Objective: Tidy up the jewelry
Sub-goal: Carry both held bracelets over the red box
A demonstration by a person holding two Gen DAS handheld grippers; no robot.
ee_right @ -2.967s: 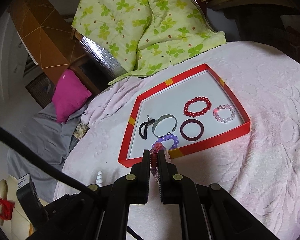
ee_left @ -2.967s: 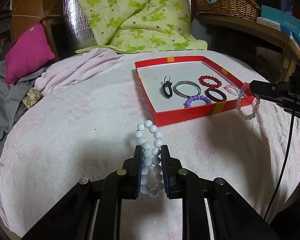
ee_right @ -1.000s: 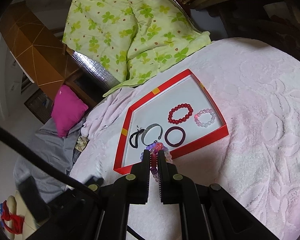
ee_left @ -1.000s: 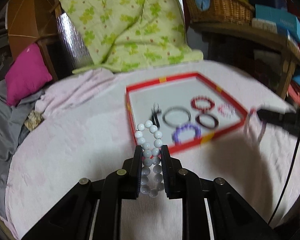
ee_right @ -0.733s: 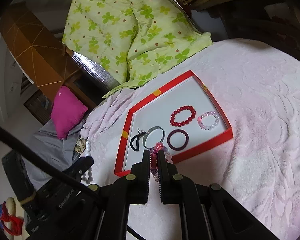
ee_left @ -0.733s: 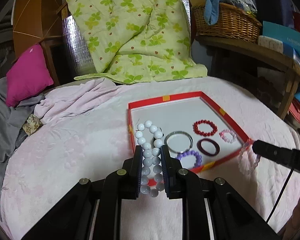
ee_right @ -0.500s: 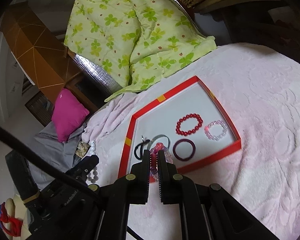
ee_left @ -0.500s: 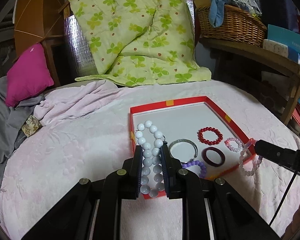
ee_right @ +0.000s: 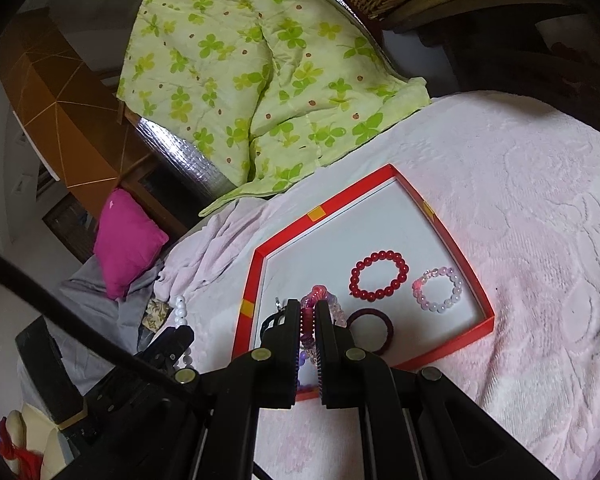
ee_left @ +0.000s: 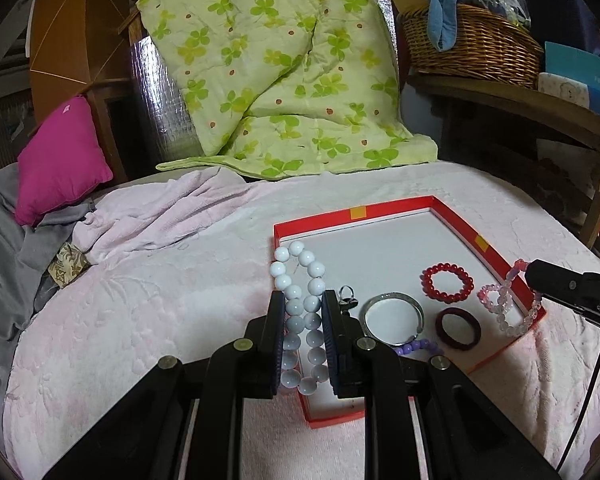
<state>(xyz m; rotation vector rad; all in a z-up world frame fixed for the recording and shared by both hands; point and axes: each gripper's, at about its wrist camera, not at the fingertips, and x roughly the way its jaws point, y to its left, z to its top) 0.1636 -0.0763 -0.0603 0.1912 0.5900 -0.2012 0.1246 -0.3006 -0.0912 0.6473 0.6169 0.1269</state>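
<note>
The left hand-held gripper (ee_left: 302, 312) and the right hand-held gripper (ee_right: 309, 320) both point downward, each clamped on a bracelet.

A green clover quilt (ee_left: 284, 76) drapes behind the pink-covered bed (ee_left: 160, 280).

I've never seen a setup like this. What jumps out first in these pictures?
A shallow red tray with a white floor lies on a pink bedspread, holding bracelets such as a red bead bracelet. Up close, the left gripper pinches a white bead bracelet over the tray's near left corner, while the right gripper grips a pale pink bead bracelet at the tray's right side.
</note>
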